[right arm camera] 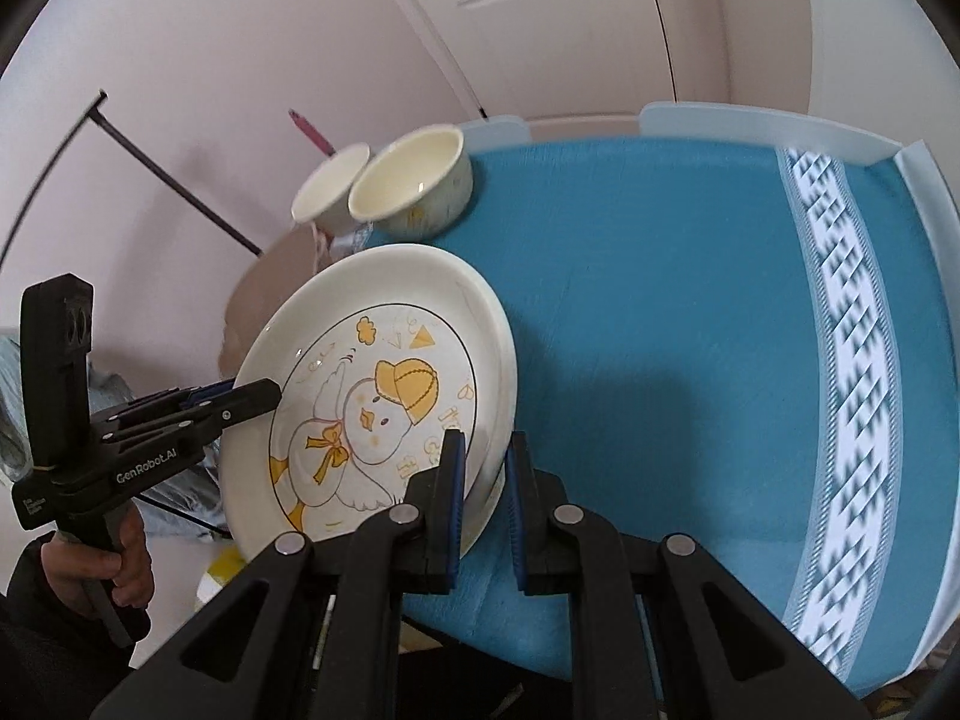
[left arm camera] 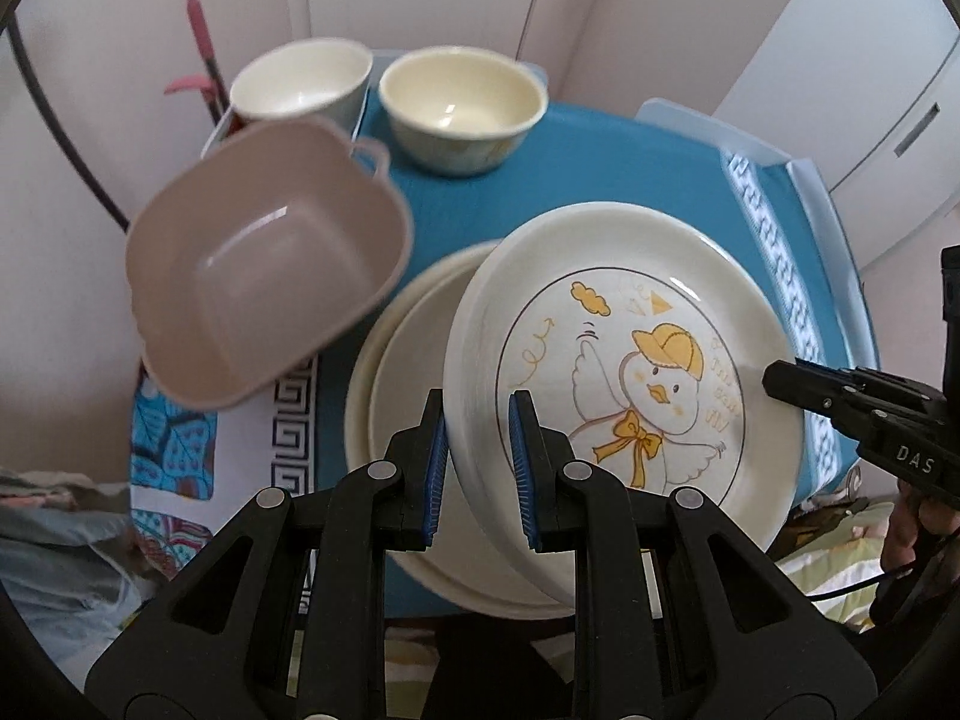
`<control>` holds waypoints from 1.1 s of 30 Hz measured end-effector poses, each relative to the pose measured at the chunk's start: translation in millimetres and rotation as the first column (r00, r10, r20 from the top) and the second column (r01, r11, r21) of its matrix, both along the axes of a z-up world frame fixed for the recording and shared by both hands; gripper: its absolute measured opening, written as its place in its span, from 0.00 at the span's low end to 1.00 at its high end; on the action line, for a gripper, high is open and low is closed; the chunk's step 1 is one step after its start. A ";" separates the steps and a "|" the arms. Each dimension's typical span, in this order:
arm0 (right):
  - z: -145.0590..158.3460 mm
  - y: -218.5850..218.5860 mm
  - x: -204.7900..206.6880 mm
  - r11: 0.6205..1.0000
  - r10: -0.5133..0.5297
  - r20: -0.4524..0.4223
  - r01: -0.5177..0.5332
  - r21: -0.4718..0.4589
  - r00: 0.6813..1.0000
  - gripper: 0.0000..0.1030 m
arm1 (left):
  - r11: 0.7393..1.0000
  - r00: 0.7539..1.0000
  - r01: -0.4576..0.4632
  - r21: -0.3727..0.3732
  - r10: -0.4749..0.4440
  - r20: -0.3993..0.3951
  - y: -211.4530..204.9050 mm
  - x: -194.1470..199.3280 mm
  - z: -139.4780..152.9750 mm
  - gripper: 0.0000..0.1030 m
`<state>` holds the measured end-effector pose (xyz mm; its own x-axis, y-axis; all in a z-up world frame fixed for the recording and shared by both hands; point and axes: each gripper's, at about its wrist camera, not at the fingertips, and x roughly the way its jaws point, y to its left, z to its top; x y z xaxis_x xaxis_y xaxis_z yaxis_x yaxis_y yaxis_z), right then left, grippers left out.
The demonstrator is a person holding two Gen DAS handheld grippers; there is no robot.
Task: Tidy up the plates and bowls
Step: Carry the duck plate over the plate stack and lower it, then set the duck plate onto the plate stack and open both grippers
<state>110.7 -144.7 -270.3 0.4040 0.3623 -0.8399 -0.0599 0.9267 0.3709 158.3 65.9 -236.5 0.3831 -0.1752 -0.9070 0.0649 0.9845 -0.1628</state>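
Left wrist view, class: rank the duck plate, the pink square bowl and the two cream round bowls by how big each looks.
1. duck plate, nearest the camera.
2. pink square bowl.
3. the two cream round bowls, right bowl and left bowl: alike and farthest away, so unranked.

the duck plate hides most of the plain plates beneath it.

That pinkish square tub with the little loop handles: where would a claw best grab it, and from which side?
Probably by a side wall of the pinkish tub, coming from above. It lies open side up, so one finger can slip inside and one outside the thin rim. The loop handle looks too small for a firm pinch.
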 end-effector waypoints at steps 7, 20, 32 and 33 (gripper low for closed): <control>-9.6 17.1 -0.5 0.999 0.005 -0.005 -0.005 -0.049 1.000 0.12 | 1.000 1.000 0.015 -0.010 -0.016 -0.019 13.8 -2.1 -25.5 0.17; -10.9 26.4 12.6 0.993 0.018 -0.026 -0.021 -0.116 1.000 0.12 | 0.992 0.997 0.079 0.101 -0.080 -0.001 -0.6 -1.7 -31.6 0.17; -11.3 30.3 11.6 0.988 0.044 -0.040 -0.049 -0.148 0.998 0.12 | 0.926 0.986 0.141 0.350 -0.161 0.029 -28.5 -9.2 -30.0 0.17; -11.8 31.2 11.6 0.988 0.046 -0.040 -0.051 -0.149 0.998 0.12 | 0.922 0.986 0.140 0.360 -0.164 0.034 -29.1 -9.3 -28.9 0.17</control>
